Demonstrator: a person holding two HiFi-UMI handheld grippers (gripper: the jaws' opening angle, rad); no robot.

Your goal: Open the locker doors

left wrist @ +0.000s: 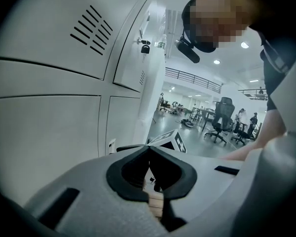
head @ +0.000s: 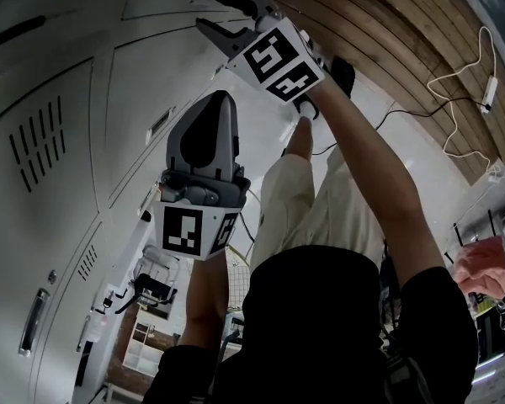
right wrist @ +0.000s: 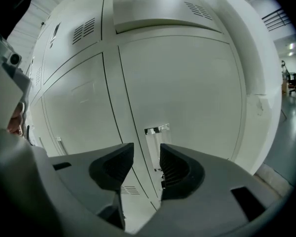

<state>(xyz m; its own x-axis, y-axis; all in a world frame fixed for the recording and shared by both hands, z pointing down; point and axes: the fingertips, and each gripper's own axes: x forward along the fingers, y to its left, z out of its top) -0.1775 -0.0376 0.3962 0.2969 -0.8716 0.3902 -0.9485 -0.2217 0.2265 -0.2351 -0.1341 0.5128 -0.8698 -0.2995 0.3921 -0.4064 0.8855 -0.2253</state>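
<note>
Before the locker doors [right wrist: 187,83], right gripper [right wrist: 146,148] fingers [right wrist: 176,168] stand apart, left gripper [left wrist: 149,150] fingers together.

You wear a black top [head: 337,326] and beige trousers [head: 316,200]. Your grey left gripper [head: 223,99] and right gripper [head: 204,7] each bear black-and-white marker cubes [head: 192,232].

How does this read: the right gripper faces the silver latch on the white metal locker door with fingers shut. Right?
No. The right gripper faces the silver latch on the white metal locker door with fingers apart, not shut; the right gripper view shows it.
</note>
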